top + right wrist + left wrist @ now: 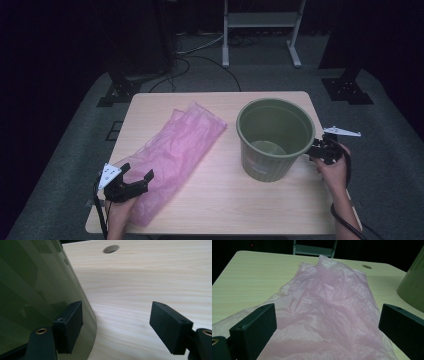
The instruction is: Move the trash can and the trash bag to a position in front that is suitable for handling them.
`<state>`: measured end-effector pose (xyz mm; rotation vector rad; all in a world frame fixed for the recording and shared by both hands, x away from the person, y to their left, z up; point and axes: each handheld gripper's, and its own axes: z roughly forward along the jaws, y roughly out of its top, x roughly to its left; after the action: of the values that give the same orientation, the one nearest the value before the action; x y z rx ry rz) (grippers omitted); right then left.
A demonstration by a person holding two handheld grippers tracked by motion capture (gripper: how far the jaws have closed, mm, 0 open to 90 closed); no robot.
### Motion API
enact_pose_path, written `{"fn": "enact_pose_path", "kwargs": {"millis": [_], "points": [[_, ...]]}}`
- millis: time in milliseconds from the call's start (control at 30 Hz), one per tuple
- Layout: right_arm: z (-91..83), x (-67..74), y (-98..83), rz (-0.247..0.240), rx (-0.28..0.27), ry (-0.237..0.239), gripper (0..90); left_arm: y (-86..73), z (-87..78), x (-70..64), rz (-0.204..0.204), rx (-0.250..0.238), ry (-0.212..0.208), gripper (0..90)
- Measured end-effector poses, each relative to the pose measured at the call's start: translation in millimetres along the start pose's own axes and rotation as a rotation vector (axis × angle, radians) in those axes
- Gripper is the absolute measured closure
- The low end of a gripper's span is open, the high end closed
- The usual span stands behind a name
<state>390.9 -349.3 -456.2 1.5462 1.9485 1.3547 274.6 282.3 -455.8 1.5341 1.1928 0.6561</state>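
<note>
A thin, crinkly pink plastic bag (175,150) lies flat at 9 o'clock on the smooth wooden table (225,200). The left gripper (136,175) hovers over its near end, jaws wide apart. A round green bucket (274,137) stands at 3 o'clock. The right gripper (314,150), jaws spread, touches its side near the table's right edge.

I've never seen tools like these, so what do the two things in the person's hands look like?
Each hand holds a black gripper: left gripper, right gripper. Both have two blocky black fingers with small screw holes, brass-coloured pivots, a pale three-cornered plate on top, and a trailing black cable. No sleeves are visible.
</note>
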Motion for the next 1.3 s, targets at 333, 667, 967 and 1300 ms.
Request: {"fn": "enact_pose_path", "kwargs": {"millis": [333, 667, 967, 1300], "points": [[28.4, 37.8, 7.2, -0.078, 0.039, 0.077, 25.8, 0.2, 1.5, 0.7, -0.004, 0.009, -0.006, 0.4], [48.9, 74.7, 4.9, -0.131, 0.072, 0.17, 25.8, 3.4, 5.3, -4.6, 0.019, 0.032, -0.036, 0.4], [35.3, 74.7, -14.7, -0.145, 0.096, 0.162, 24.8, 13.1, 11.8, -10.3, 0.068, 0.058, -0.052, 0.4], [-6.0, 58.6, -49.3, -0.125, 0.062, 0.153, 24.8, 30.9, 47.6, -8.8, 0.185, 0.201, -0.091, 3.7]]}}
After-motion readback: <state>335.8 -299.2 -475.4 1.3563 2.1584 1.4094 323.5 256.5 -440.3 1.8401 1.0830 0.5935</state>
